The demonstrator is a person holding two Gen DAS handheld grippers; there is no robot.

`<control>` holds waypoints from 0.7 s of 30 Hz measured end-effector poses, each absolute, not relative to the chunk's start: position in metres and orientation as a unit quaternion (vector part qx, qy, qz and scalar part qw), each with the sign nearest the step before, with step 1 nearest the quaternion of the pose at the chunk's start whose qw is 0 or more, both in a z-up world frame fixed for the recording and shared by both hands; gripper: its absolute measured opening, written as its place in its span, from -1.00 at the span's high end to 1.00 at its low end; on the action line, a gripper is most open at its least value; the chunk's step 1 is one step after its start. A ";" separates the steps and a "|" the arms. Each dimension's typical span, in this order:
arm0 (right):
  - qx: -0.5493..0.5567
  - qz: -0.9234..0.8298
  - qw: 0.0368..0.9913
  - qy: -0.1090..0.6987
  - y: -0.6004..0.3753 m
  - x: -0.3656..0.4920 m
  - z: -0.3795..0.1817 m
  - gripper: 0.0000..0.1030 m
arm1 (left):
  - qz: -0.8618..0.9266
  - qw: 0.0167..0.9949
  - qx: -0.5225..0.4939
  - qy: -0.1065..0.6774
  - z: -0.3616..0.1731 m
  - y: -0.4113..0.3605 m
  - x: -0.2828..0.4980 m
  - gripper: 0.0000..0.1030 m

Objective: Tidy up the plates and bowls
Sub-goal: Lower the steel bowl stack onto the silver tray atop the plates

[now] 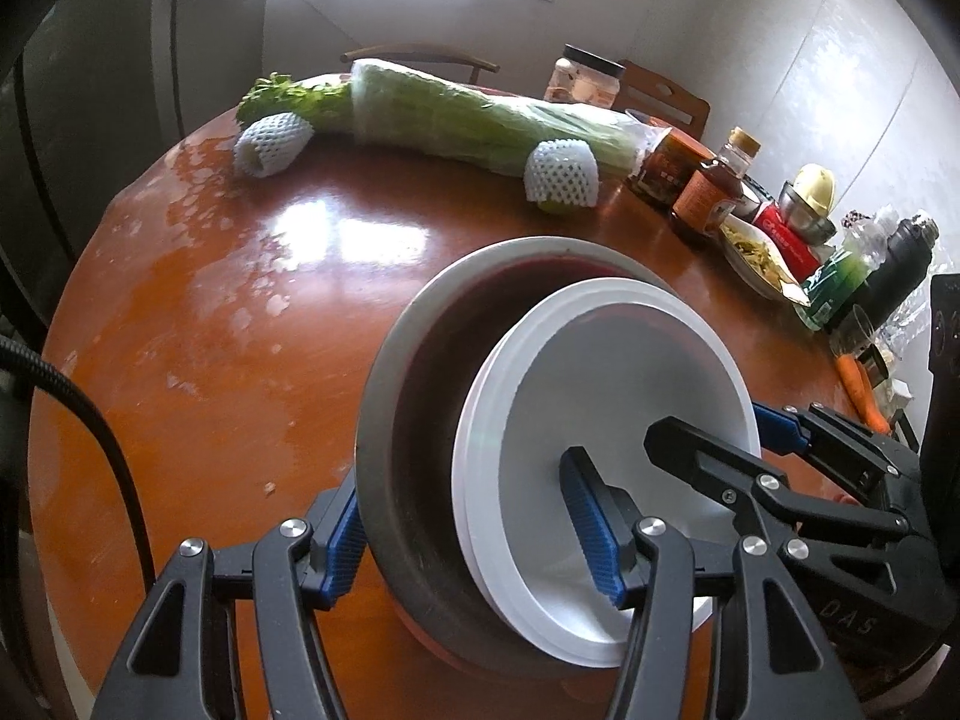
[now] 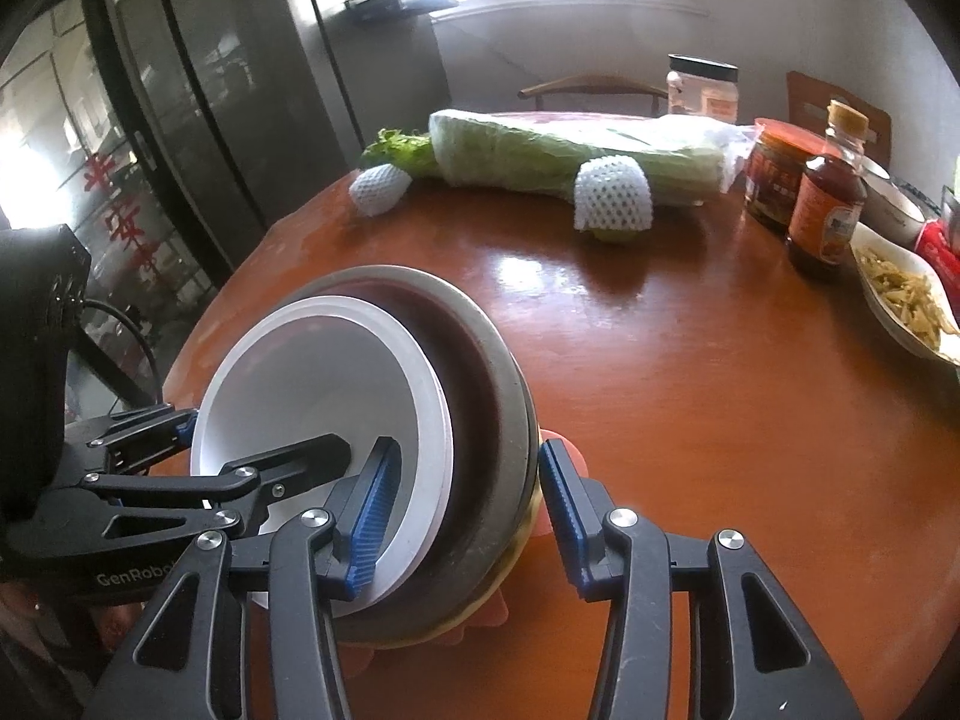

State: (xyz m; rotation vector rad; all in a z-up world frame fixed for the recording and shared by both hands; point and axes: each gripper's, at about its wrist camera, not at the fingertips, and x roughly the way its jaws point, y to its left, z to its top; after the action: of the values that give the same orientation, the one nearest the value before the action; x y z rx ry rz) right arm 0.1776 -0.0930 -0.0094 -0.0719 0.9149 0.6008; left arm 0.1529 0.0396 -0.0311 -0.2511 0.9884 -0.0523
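Left gripper (image 1: 474, 534) straddles the stack's (image 1: 540, 420) rim, pads seemingly touching; right gripper (image 2: 468, 522) likewise, contact uncertain. Stack probably rigid, heavy, slippery, breakable: grip opposite rims.

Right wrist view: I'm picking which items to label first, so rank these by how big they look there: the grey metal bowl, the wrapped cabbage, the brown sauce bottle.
1. grey metal bowl, though nearness inflates it
2. wrapped cabbage, farther off
3. brown sauce bottle, clearly smallest
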 end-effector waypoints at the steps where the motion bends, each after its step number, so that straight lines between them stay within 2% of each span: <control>1: -0.033 0.284 0.854 0.435 -0.096 0.178 -0.009 0.05 | -0.027 0.872 -0.119 0.473 -0.031 0.037 0.155 -0.16; 21: -0.012 0.254 0.860 0.444 -0.133 0.195 -0.007 0.05 | -0.048 0.872 -0.103 0.476 -0.031 0.005 0.178 -0.16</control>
State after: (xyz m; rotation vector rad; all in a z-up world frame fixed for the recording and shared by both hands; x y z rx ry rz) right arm 0.1948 -0.1327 -0.0072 -0.0250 0.9312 0.5324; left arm 0.1777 0.0052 -0.0310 -0.2155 0.9938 -0.1008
